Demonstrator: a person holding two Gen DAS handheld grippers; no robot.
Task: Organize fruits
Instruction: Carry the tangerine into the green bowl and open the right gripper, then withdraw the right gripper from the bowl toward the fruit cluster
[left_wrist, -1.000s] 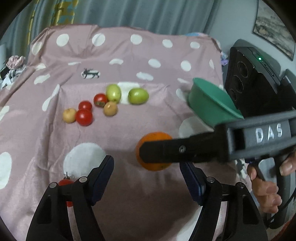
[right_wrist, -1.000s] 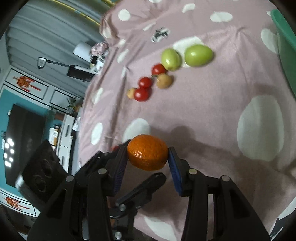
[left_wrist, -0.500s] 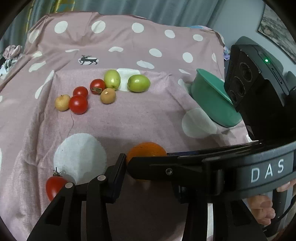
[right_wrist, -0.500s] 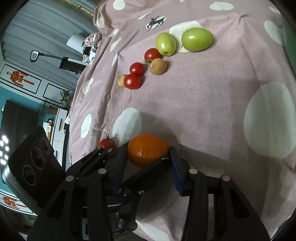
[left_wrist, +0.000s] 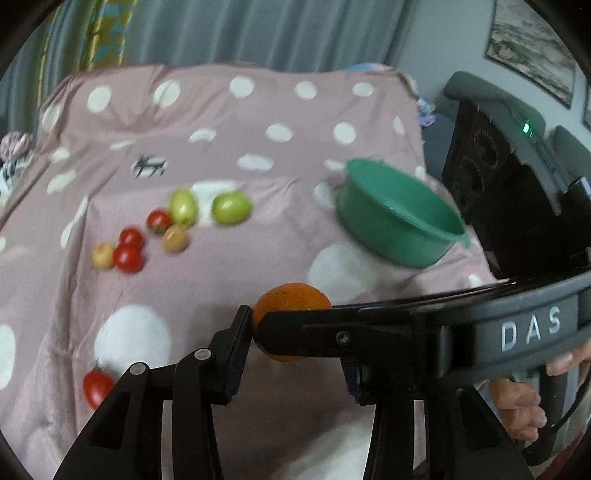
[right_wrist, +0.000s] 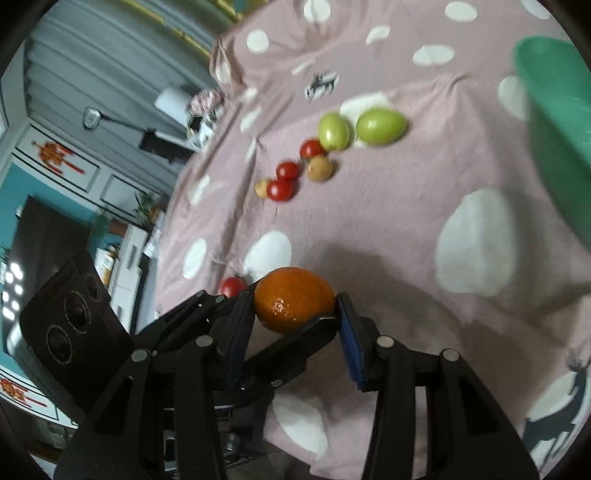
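An orange (right_wrist: 293, 300) is clamped between the fingers of my right gripper (right_wrist: 295, 317), held above the pink dotted cloth (right_wrist: 388, 206). It also shows in the left wrist view (left_wrist: 291, 304), where the right gripper's finger (left_wrist: 351, 332) crosses in front. My left gripper (left_wrist: 295, 354) stands around the same orange; its left pad touches the fruit, its right finger is partly hidden. A green bowl (left_wrist: 397, 221) sits at the right, also seen in the right wrist view (right_wrist: 557, 122). Two green fruits (left_wrist: 210, 208), red tomatoes (left_wrist: 129, 254) and small tan fruits (left_wrist: 175, 238) lie in a cluster.
A lone red tomato (left_wrist: 96, 386) lies near the cloth's front left, also seen in the right wrist view (right_wrist: 232, 286). The person's hand (left_wrist: 524, 413) holds the right gripper's handle. Curtains hang behind the bed.
Both grippers have lifted and shifted toward the green bowl with the orange between them. The left gripper's fingers have closed in around the orange.
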